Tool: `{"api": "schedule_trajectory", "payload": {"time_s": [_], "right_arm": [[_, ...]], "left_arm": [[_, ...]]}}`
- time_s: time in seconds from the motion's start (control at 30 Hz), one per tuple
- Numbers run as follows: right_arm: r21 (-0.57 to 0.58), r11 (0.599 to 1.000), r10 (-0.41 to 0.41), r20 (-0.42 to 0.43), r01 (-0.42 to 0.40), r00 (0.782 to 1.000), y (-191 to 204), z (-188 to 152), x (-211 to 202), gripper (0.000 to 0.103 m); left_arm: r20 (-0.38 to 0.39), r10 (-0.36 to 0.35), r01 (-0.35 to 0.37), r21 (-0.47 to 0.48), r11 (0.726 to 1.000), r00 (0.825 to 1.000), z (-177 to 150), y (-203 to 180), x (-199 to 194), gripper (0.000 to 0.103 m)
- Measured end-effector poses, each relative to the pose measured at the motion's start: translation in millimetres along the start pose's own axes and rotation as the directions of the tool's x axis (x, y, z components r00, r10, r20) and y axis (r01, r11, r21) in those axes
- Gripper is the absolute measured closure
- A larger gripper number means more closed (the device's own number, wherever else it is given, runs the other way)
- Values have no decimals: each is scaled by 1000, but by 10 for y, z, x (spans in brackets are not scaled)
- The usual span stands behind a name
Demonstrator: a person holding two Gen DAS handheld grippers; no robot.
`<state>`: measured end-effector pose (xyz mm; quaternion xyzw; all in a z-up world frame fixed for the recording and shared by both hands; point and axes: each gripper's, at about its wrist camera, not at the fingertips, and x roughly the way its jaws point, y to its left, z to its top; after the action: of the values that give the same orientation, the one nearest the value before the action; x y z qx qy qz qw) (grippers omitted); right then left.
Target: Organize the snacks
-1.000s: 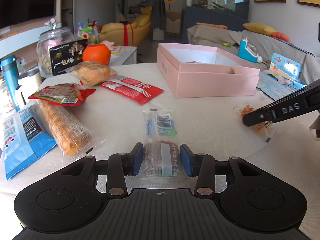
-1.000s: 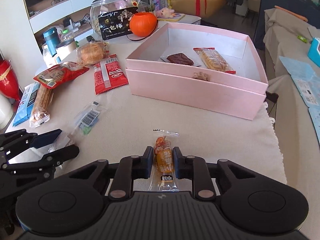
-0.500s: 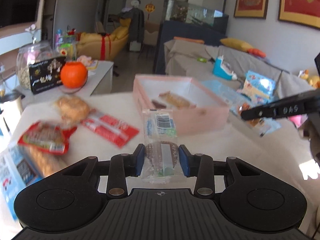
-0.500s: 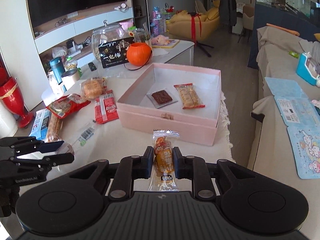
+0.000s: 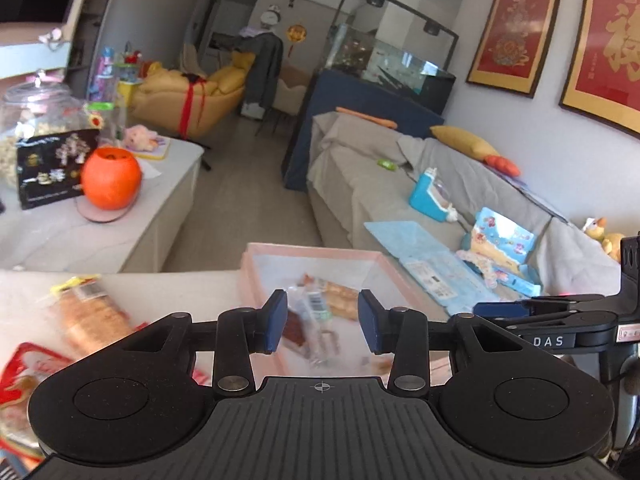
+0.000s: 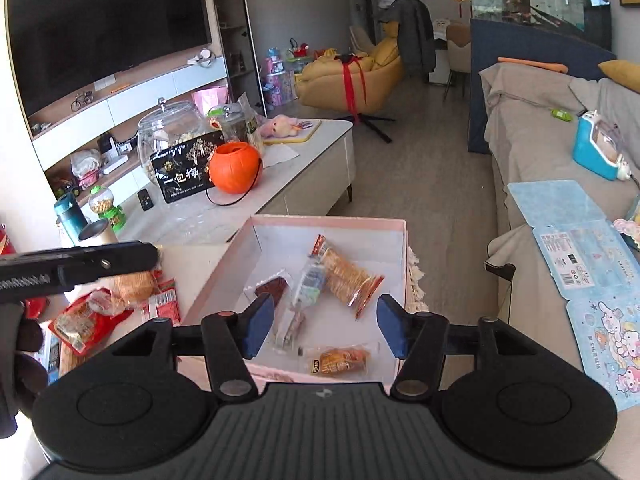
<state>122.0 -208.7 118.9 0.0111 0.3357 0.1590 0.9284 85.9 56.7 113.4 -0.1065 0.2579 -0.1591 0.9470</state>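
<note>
At the far left the left tongs (image 5: 322, 322) stand part open with nothing pressed between the pads. The snacks waiting on the counter (image 6: 192, 256) are a red pouch (image 6: 80, 324), a round cracker pack (image 6: 134, 286) and a flat red packet (image 6: 162, 304). All look light, in slick, crinkly film that would slide under a loose pinch. The crackers are probably brittle, so that pack is best taken gently across its width or by its crimped end seal. To their right, the pink box (image 6: 332, 222) holds a clear packet (image 6: 306, 286), a long cracker pack (image 6: 346, 276) and an orange snack packet (image 6: 340, 361). Over the box the right tongs (image 6: 324, 330) have just been opening, and the gap between the pads is empty.
</note>
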Motion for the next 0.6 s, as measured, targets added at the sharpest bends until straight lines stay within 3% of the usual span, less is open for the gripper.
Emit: {"api": "schedule_trajectory", "payload": {"time_s": [0.07,0.17,0.3,0.4,0.47,0.53,0.6], "right_arm": [[-26,1000,-15,-32,14,999,43,-110,65,45],[-50,999,14,-71,-18,997,188,-189,167,45],[-85,991,99,-80,-106,992,582,-191,264,45],[-139,974,167,-94,-179,981,1045,-166,381,44],[-177,961,195,-107,-211,975,1361,-148,491,42],[-186,951,225,-132,-247,965,1625,-94,634,40],[-173,945,251,-158,-277,955,1849,5,815,31]], "left_arm": [[18,117,-117,20,993,993,-162,173,-262,60],[54,298,-298,-12,955,953,-379,525,-711,60],[14,489,-481,-155,863,872,-679,1115,-1272,60],[-38,566,-557,-242,794,824,-895,1442,-1500,60],[-57,574,-563,-295,772,817,-1015,1598,-1581,60],[-62,550,-537,-331,776,833,-1095,1736,-1578,60],[-53,510,-497,-337,800,858,-1125,1773,-1488,60]]}}
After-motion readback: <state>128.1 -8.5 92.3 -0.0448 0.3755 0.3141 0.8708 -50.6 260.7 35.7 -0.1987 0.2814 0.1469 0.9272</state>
